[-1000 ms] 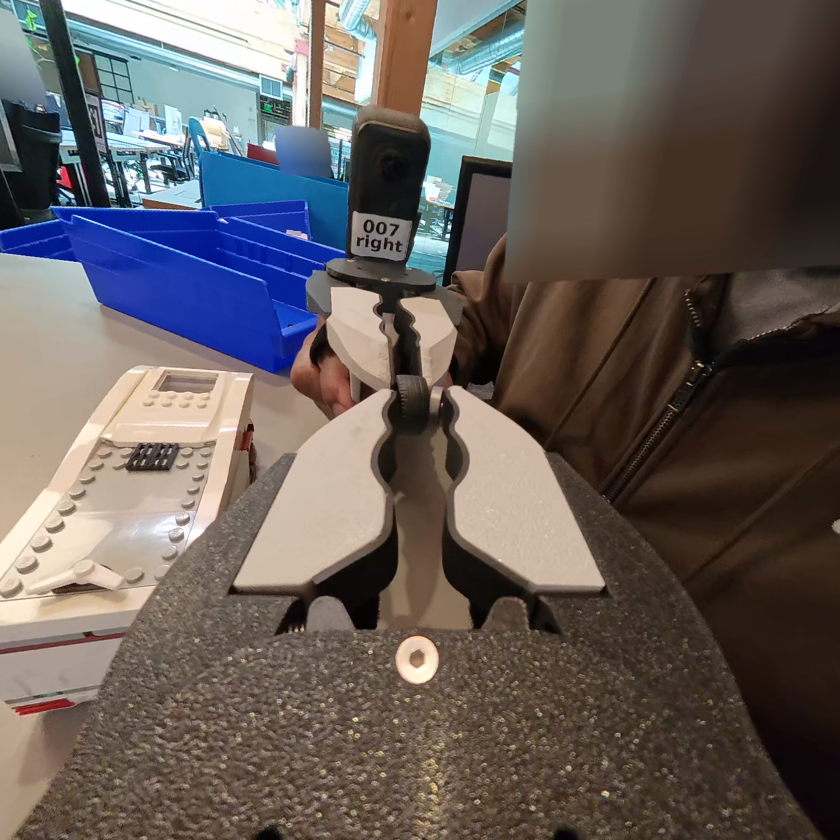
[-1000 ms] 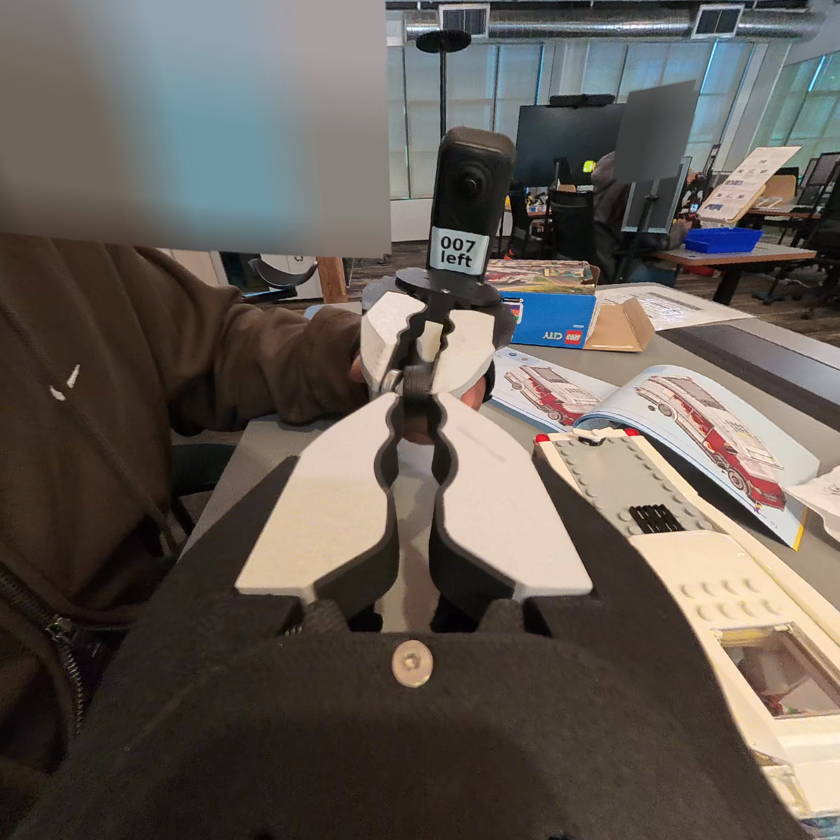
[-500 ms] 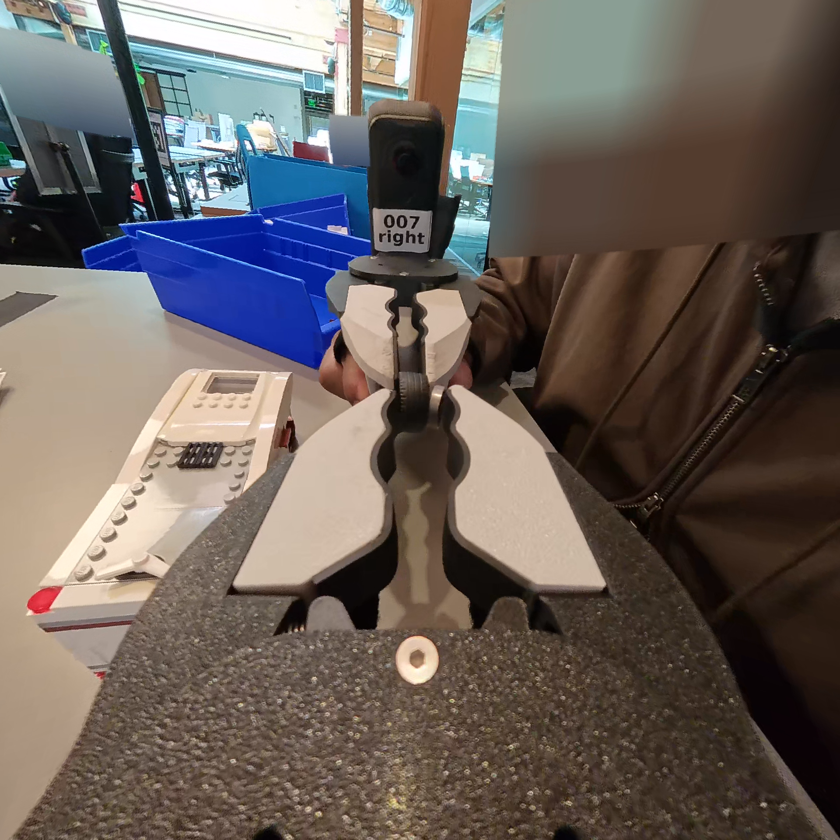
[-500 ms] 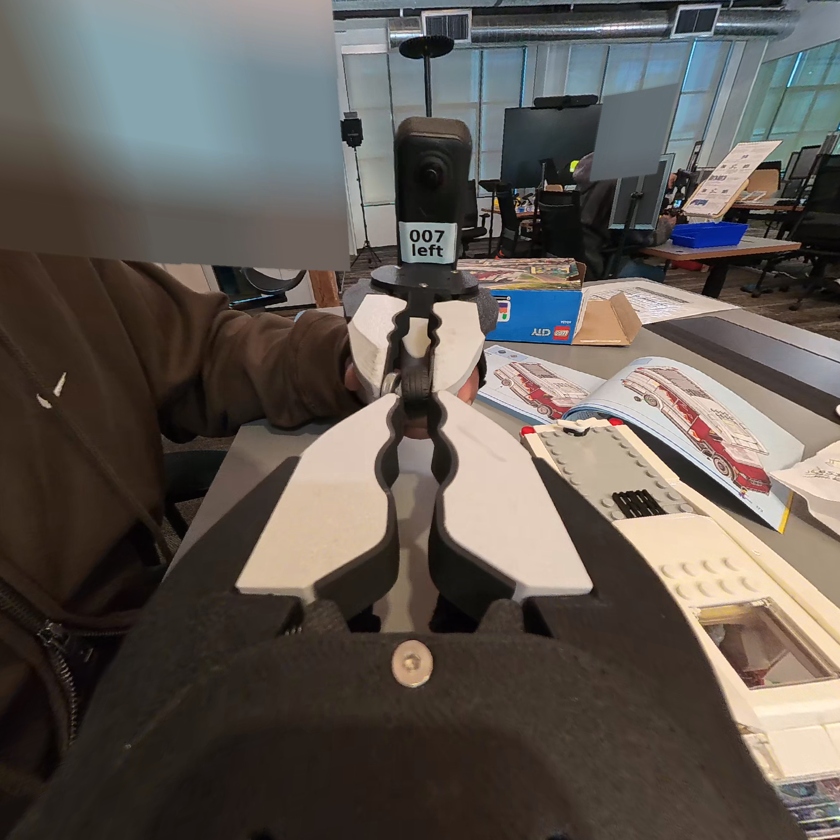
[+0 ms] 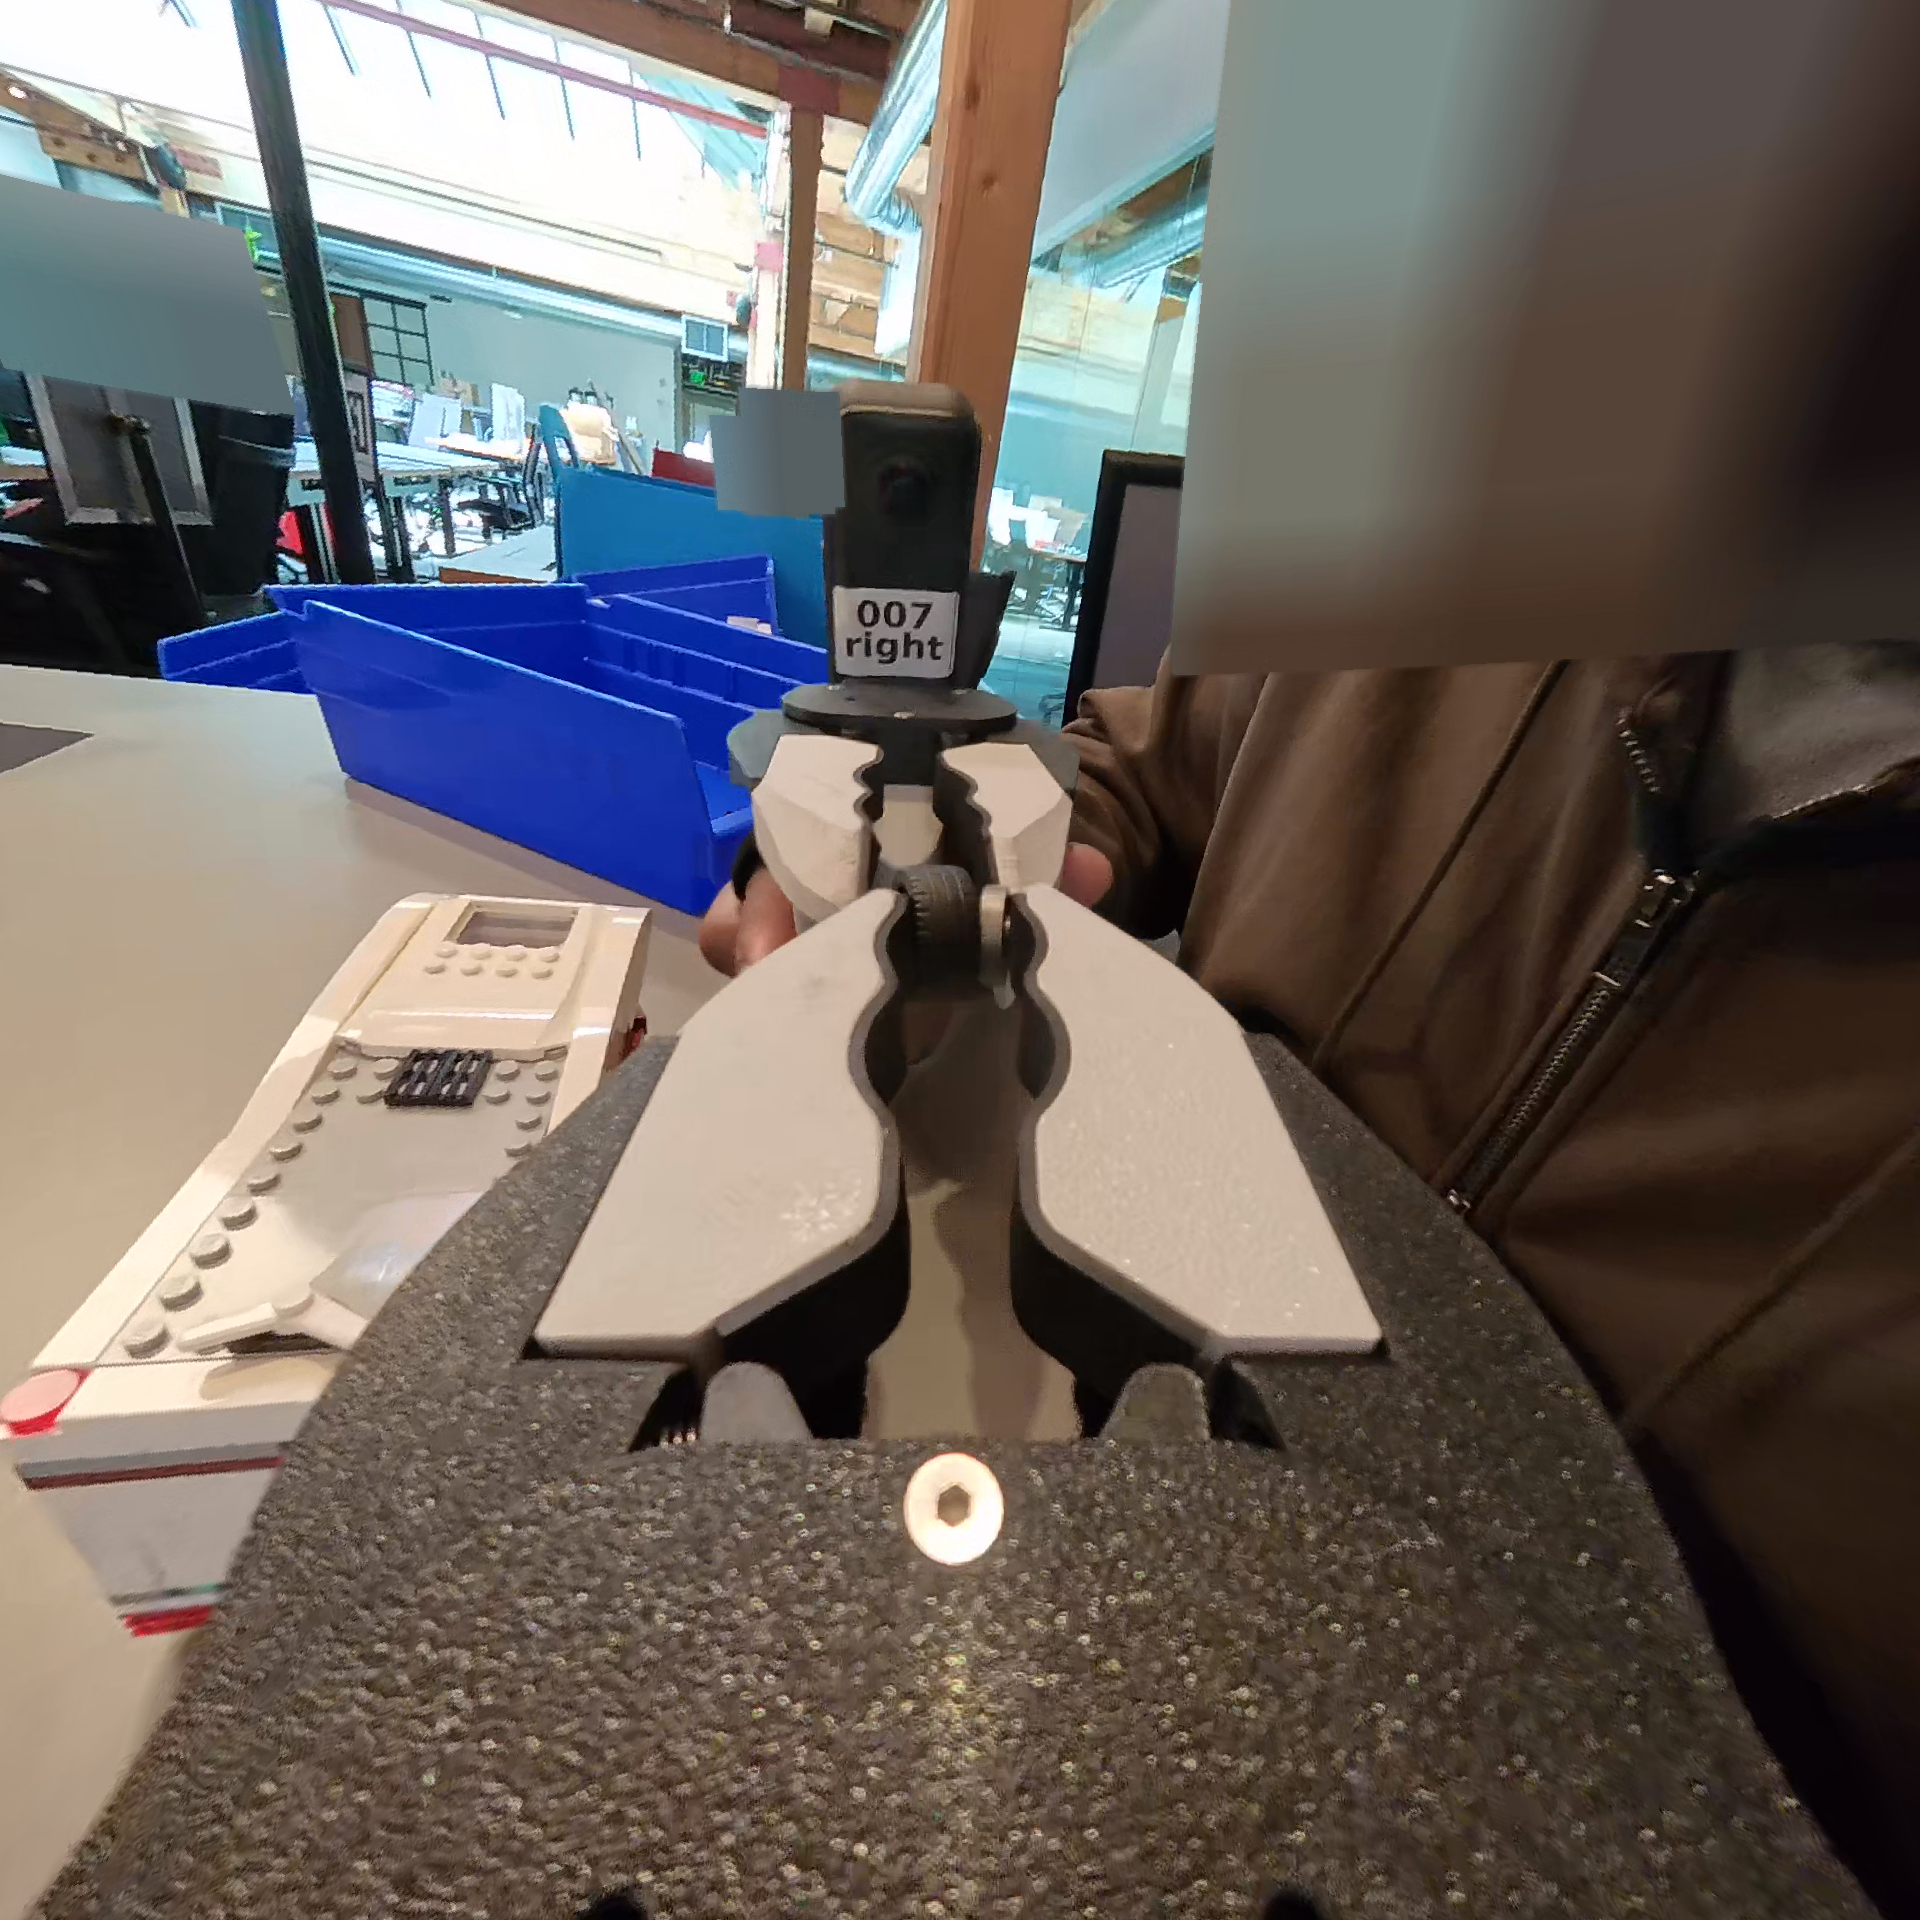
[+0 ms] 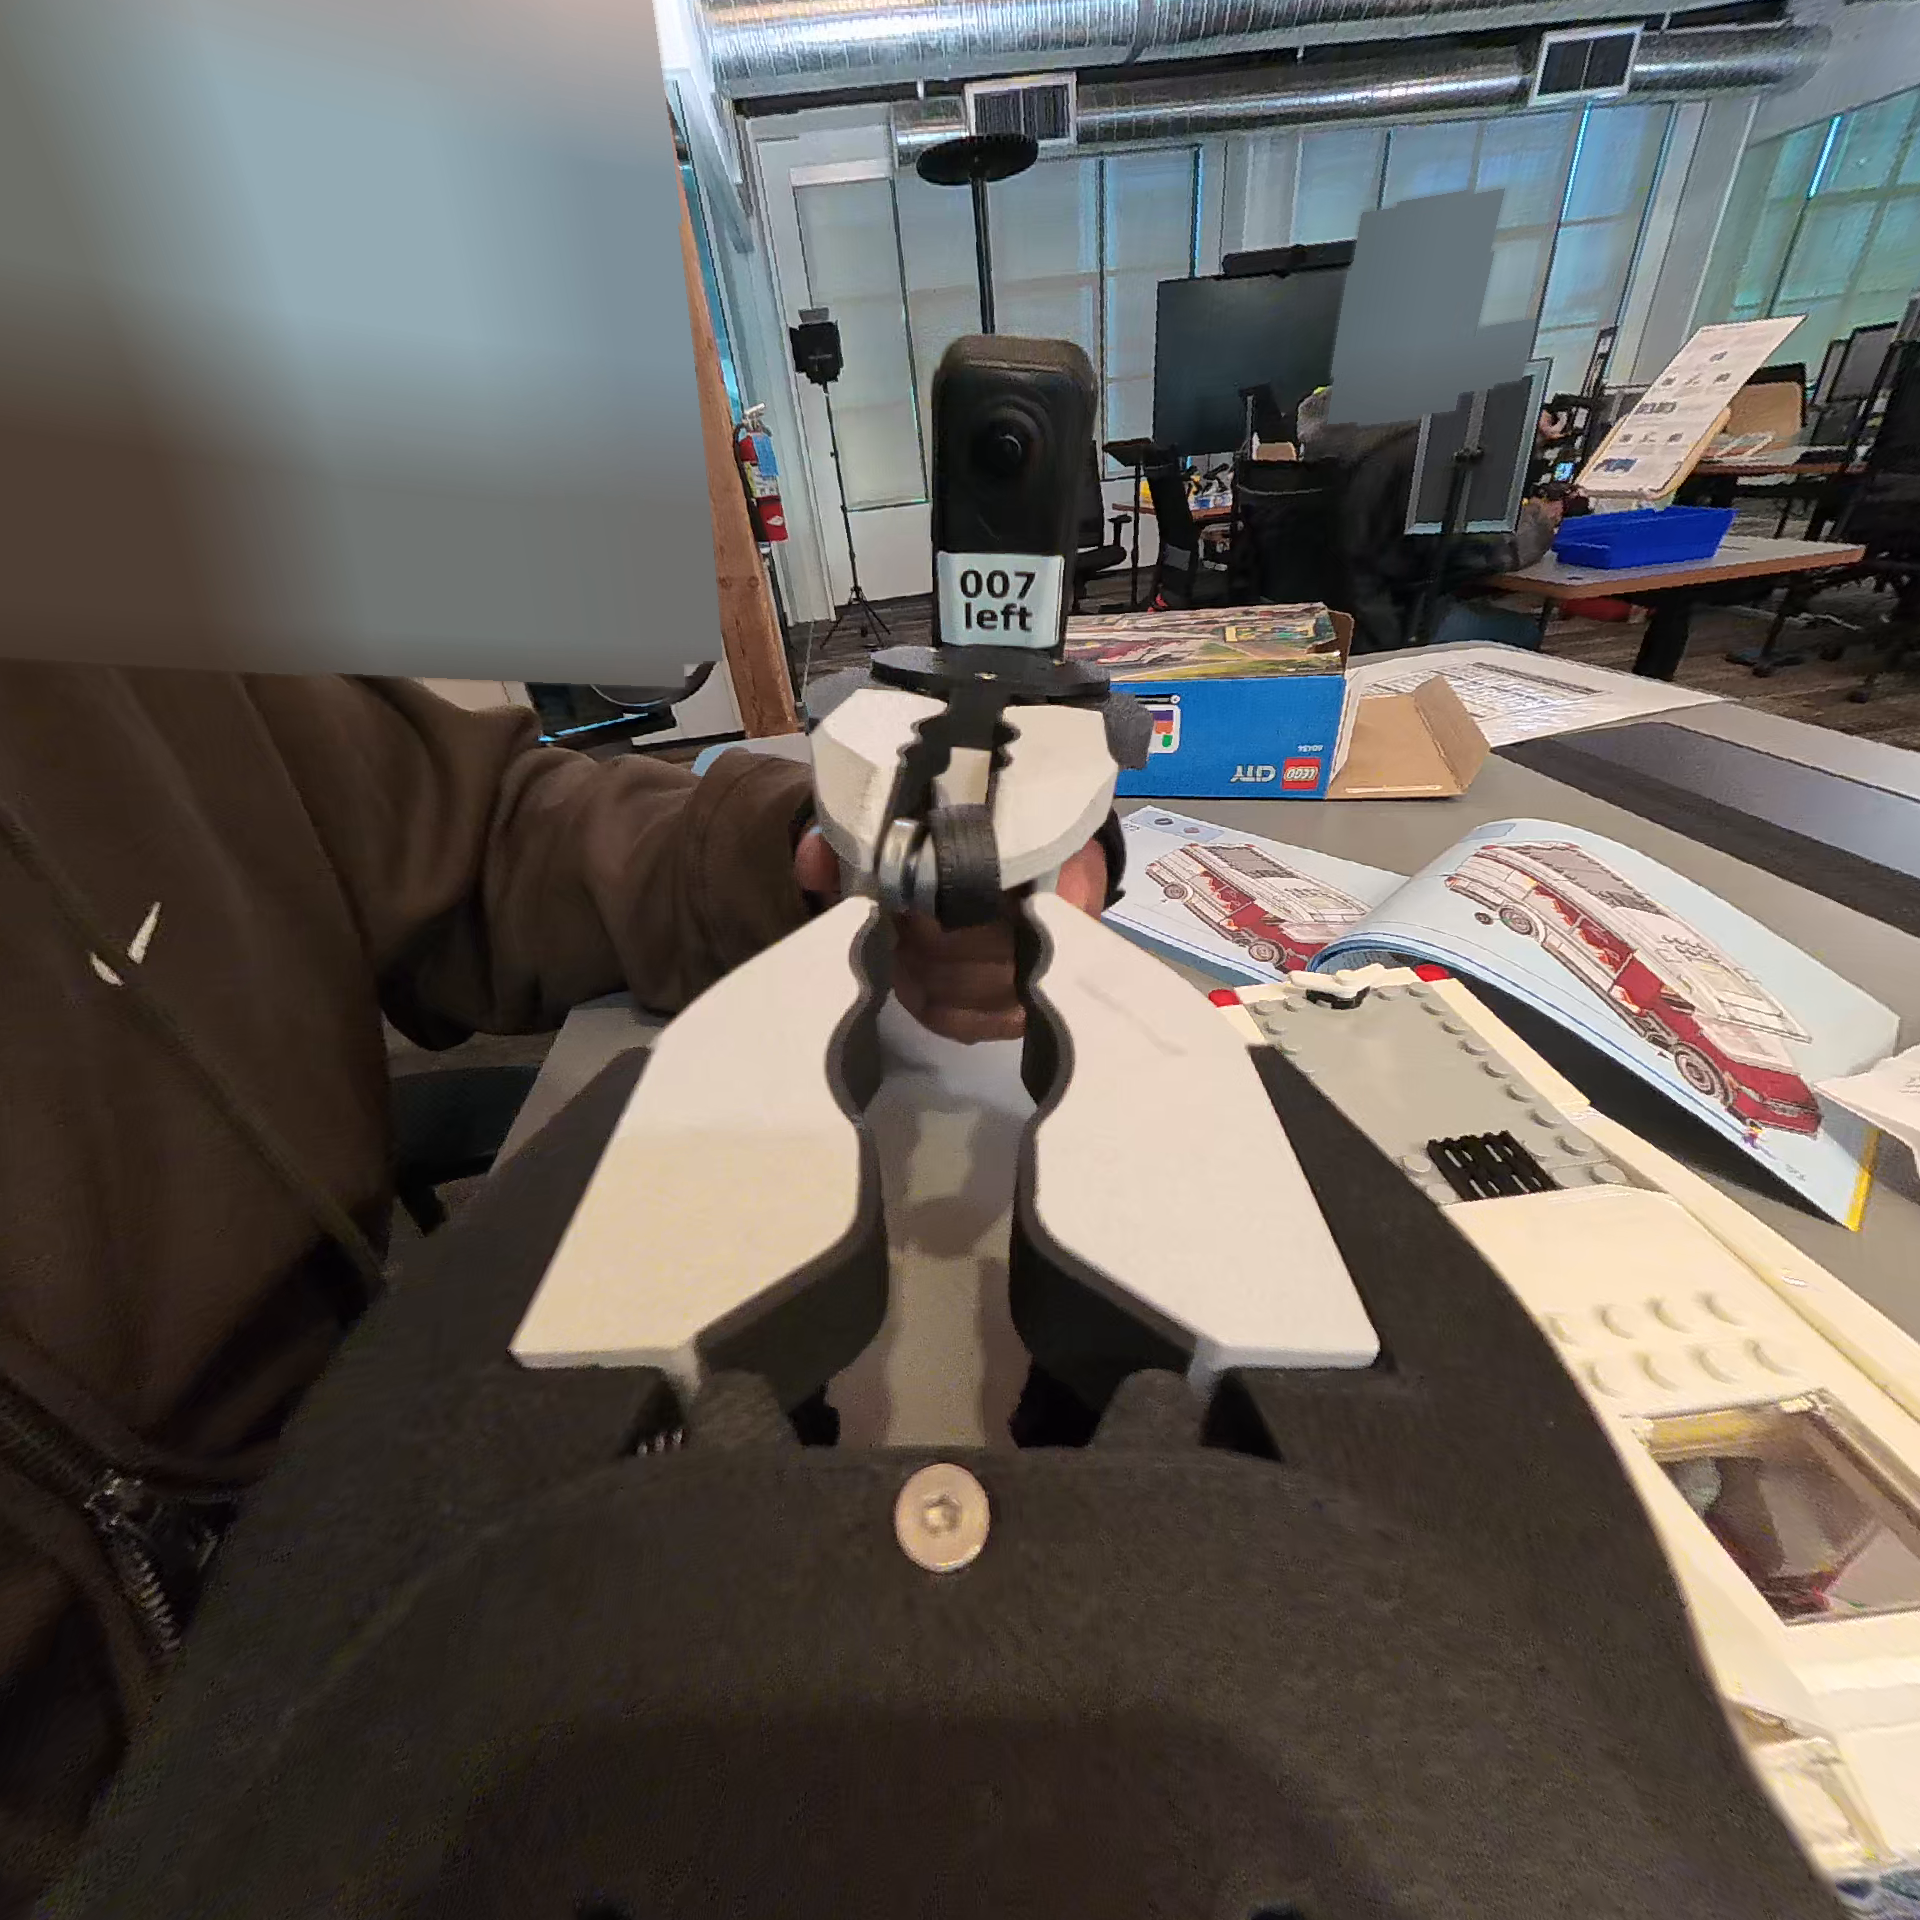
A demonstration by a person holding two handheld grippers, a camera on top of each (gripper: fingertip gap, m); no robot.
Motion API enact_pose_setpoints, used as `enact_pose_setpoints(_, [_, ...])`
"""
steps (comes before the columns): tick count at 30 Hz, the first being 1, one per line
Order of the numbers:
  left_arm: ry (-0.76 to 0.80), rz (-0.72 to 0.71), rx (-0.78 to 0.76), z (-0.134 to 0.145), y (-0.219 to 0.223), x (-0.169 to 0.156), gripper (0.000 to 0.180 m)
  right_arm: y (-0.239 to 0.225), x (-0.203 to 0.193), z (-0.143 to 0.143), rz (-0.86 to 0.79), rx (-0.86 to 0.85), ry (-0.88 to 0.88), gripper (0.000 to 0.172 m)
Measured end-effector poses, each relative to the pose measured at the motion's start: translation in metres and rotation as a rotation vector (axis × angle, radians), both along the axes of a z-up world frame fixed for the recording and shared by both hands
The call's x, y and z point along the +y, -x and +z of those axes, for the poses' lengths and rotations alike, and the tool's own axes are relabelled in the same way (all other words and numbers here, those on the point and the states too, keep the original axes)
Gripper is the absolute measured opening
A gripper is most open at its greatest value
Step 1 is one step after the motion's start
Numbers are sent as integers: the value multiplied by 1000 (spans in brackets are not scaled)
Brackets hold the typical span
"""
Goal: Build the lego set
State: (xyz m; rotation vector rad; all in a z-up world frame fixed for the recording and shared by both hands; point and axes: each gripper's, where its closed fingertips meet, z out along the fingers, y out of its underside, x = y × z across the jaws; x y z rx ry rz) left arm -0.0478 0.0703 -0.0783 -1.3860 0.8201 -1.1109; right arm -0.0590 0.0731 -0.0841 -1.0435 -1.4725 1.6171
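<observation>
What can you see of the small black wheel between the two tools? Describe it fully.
The small wheel is a ribbed black tyre, rubbery-looking, with a grey disc beside it, axis lying sideways. It is held in the air, pinched between the left tool's fingertips; the right tool, open, faces it closely.

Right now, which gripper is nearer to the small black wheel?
Left. The left gripper clamps the small black wheel between its fingertips; the right gripper faces it, open, tips close but not gripping.
</observation>
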Motion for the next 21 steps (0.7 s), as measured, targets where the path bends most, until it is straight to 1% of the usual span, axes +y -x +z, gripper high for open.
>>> enact_pose_setpoints(3, [2, -20, -12, 0, -3, -2, 17, 1, -4, -1, 19, -12, 29, 29])
enact_pose_setpoints(5, [17, -3, -10, -1, -1, 1, 18, 2, -4, -1, 18, -11, 33, 25])
enact_pose_setpoints(14, [7, 65, 29, -5, 0, 9, 19, 3, 3, -5, -42, -6, -32, 23])
enact_pose_setpoints(15, [7, 88, 34, -6, 2, 11, 23, 3, 4, -5, -45, -2, -36, 23])
enact_pose_setpoints(16, [15, 130, 38, -6, 5, 17, 35, 2, 5, -3, -46, 6, -39, 22])
enact_pose_setpoints(17, [16, 133, 36, -6, 7, 17, 35, 2, 7, -2, -58, 10, -38, 21])
enact_pose_setpoints(18, [13, 130, 21, -3, 9, 16, 29, 2, 10, -1, -72, 13, -35, 15])
enact_pose_setpoints(19, [5, 129, 6, 0, 10, 15, 23, 2, 11, -1, -78, 15, -29, 13])
enact_pose_setpoints(21, [5, 130, 16, -1, 11, 16, 23, 2, 11, 0, -74, 12, -20, 11])
